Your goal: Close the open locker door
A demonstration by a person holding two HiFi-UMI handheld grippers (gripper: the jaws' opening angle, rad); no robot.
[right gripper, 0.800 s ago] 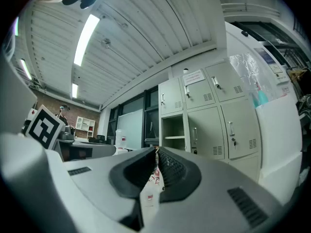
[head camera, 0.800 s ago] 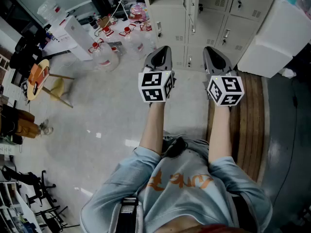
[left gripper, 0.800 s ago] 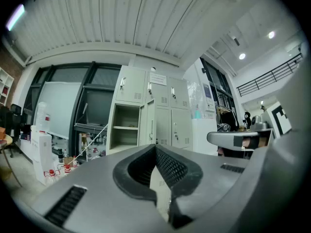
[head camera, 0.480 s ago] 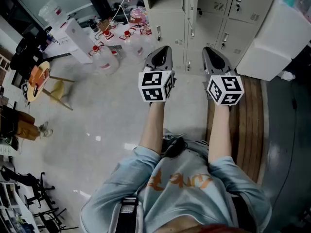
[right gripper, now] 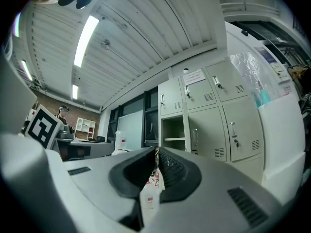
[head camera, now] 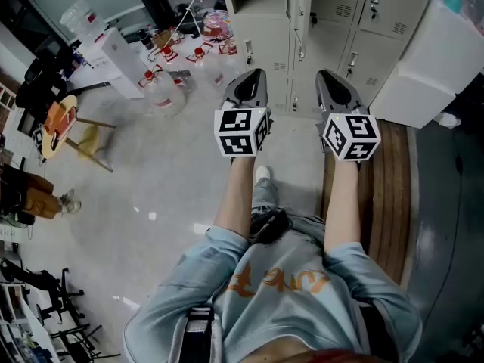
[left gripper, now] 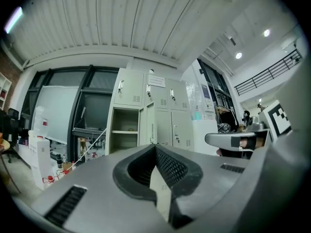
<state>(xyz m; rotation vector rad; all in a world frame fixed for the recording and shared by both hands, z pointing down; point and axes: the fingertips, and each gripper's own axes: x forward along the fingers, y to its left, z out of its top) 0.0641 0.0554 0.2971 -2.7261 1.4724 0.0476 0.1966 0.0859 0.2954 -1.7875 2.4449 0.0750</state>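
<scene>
Locker door point(head camera: 297, 17): one stands open at the far side of the room, straight ahead of the gap between the two grippers and well apart from both. It is a narrow, pale grey-beige metal panel, swung out toward the near side from the right edge of its compartment point(left gripper: 124, 130). A slim handle point(left gripper: 152, 131) sits on it, and from the head view it shows almost edge-on.

One locker bank point(head camera: 265, 44) holds it. In the left gripper view the bank shows three closed doors in the row above and two closed doors to the right of the open one. The bared compartment has one shelf point(left gripper: 125, 131) across it.

To the right stands one large white cabinet point(head camera: 423, 59). Nearer, on the right, lies one wooden platform point(head camera: 386, 195) of long boards.

The left gripper point(head camera: 252, 82) and the right gripper point(head camera: 330, 83) are held side by side, each with its jaws closed tip to tip on nothing.

On the floor to the far left stand at least four clear jugs point(head camera: 162, 89) with red caps.
</scene>
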